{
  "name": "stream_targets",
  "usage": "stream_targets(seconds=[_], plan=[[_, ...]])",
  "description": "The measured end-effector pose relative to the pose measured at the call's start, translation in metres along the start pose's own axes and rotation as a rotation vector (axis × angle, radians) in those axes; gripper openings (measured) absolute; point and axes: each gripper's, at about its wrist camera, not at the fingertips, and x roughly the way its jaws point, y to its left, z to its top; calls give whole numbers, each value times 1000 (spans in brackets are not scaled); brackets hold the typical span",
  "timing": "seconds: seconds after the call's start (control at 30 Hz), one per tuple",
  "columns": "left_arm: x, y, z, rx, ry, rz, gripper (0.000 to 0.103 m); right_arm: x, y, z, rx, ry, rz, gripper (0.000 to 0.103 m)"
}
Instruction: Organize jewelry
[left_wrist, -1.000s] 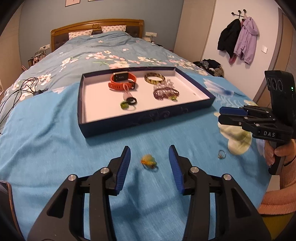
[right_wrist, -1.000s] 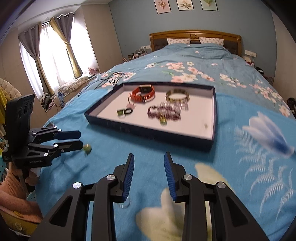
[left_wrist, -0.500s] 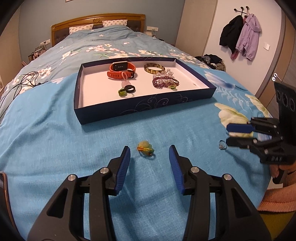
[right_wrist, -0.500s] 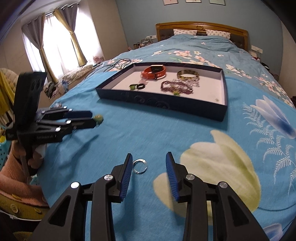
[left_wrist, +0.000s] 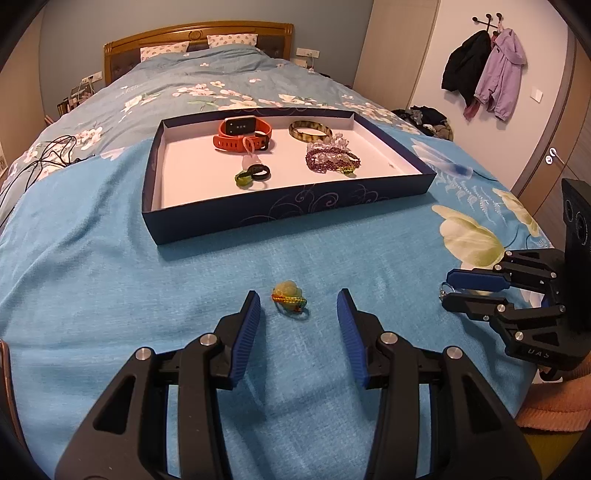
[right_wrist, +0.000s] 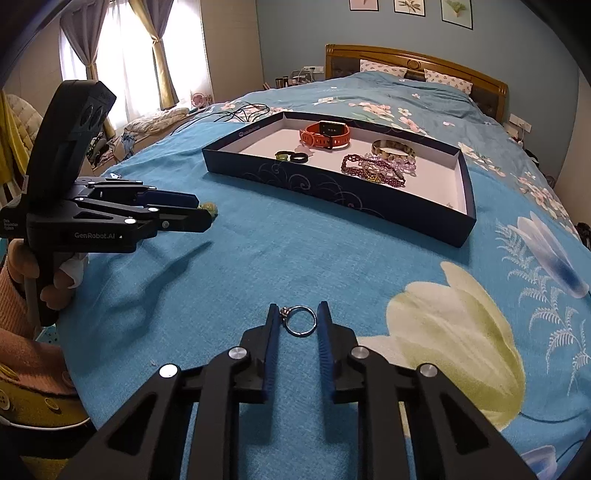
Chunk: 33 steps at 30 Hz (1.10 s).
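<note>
Right gripper (right_wrist: 298, 322) closing around thin silver ring (right_wrist: 302, 320).

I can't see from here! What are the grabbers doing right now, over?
Right gripper closing around silver ring on bedspread. Left gripper open, straddling green charm. Tray ahead, path clear.

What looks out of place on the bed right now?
Two pieces lie loose on the blue bedspread, outside the tray: a green pendant ahead of the left gripper, and a silver ring between the closing jaws of the right gripper.
</note>
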Motion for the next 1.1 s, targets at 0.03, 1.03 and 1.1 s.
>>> stream_targets(seconds=[0.03, 1.03, 1.1], plan=[[1, 1, 1, -1, 5, -1, 42, 0, 0, 0, 2, -2, -1, 18], [7, -1, 2, -9, 17, 17, 16, 0, -14, 18, 93, -70, 64, 18], [7, -3, 2, -8, 15, 15, 16, -1, -15, 19, 101, -76, 68, 18]])
